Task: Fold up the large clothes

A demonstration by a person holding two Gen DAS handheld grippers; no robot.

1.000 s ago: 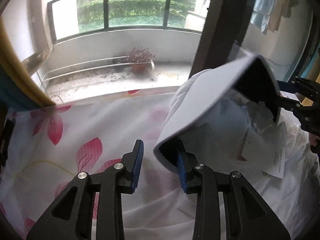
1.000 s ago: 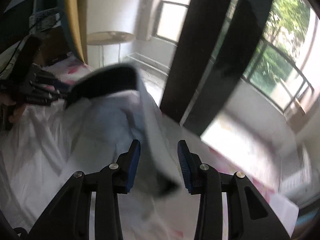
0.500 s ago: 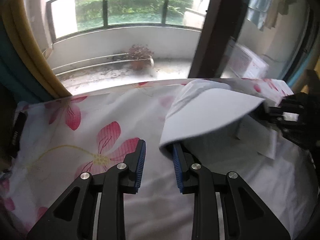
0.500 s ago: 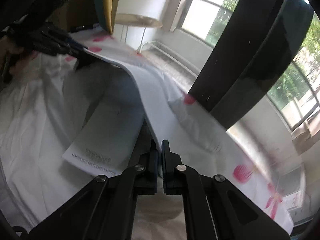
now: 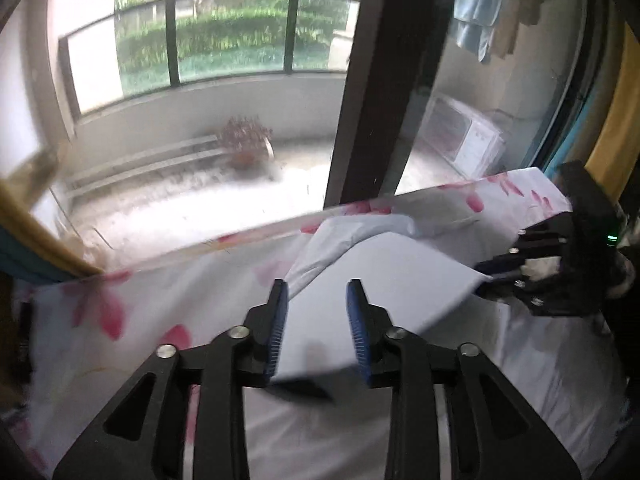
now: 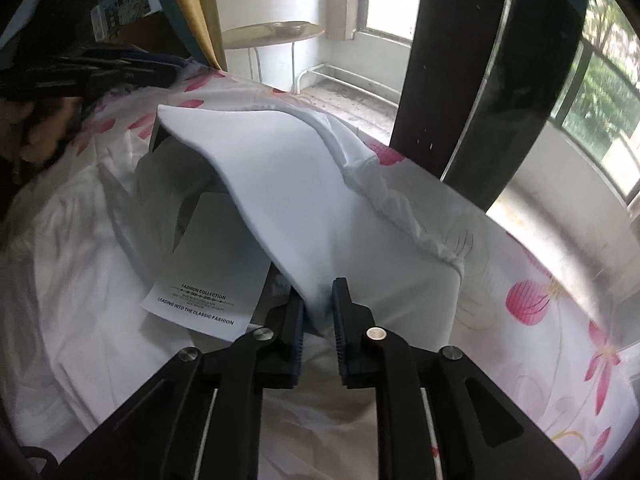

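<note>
Jaws of both the left gripper (image 5: pixel 316 324) and the right gripper (image 6: pixel 318 320) have just been opening, each parted around a corner of the white garment (image 6: pixel 280 184), apparently releasing its folded-over edge onto the flowered bed sheet (image 6: pixel 540 300).

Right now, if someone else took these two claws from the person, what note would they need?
Left claw: open, jaws just opening; a corner of the flap sits between them, not pinched.
Right claw: slightly open, just opening; the flap's other corner is between its jaws.
White garment lies on the floral sheet; the flap arches over the hang tag.
Done: one fold brought over.
Left: withdraw, flatten the flap, finish folding.
</note>
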